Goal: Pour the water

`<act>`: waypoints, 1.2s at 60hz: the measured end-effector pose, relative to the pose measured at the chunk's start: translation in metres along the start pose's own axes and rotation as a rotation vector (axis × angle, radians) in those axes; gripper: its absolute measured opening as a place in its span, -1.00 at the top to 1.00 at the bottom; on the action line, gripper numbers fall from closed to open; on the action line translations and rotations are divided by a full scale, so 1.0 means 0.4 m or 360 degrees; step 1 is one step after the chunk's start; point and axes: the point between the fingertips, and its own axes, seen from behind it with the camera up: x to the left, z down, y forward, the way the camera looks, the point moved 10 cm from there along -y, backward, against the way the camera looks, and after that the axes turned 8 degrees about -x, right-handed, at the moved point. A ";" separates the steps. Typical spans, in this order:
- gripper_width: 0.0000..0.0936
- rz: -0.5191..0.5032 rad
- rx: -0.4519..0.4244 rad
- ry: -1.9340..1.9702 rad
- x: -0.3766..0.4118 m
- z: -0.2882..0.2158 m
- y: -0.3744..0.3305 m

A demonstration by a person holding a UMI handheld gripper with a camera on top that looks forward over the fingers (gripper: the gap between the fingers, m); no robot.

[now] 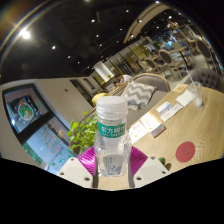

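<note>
From the gripper view I have the clear plastic water bottle with a white cap and a green label (111, 140) standing upright between my fingers, and the gripper (112, 168) looks closed on it — both magenta pads (89, 163) sit against the bottle's lower body, one either side. Gripping low leaves the neck and cap free, which I judge suits tipping later; the cap looks to be on, so pouring cannot start yet. Behind the bottle a leafy green plant (80, 131) stands on the light wooden table (170, 135) — close enough to brush on a swing. Beyond my fingers lie a flat red round disc (185, 151) and a white rectangular box (147, 124); I cannot see any cup to receive the water.
</note>
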 end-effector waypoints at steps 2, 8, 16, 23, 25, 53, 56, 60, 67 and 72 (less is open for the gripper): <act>0.13 0.0020 -0.0015 -0.0145 -0.042 -0.015 0.043; 0.13 0.0077 -0.0036 -0.0515 -0.136 -0.070 0.044; 0.13 0.0162 -0.0008 -0.0821 -0.289 -0.079 0.070; 0.13 0.0201 0.0049 -0.0946 -0.408 -0.049 0.093; 0.13 0.0209 0.0069 -0.0968 -0.436 -0.037 0.096; 0.05 0.0205 0.0143 -0.1041 -0.601 0.066 0.113; -0.02 0.0211 0.0152 -0.1044 -0.600 0.067 0.114; -0.20 0.0226 0.0209 -0.1034 -0.600 0.069 0.110; -0.77 0.0262 0.0303 -0.0999 -0.592 0.057 0.076; -0.84 0.0314 0.0320 -0.0989 -0.576 0.035 0.029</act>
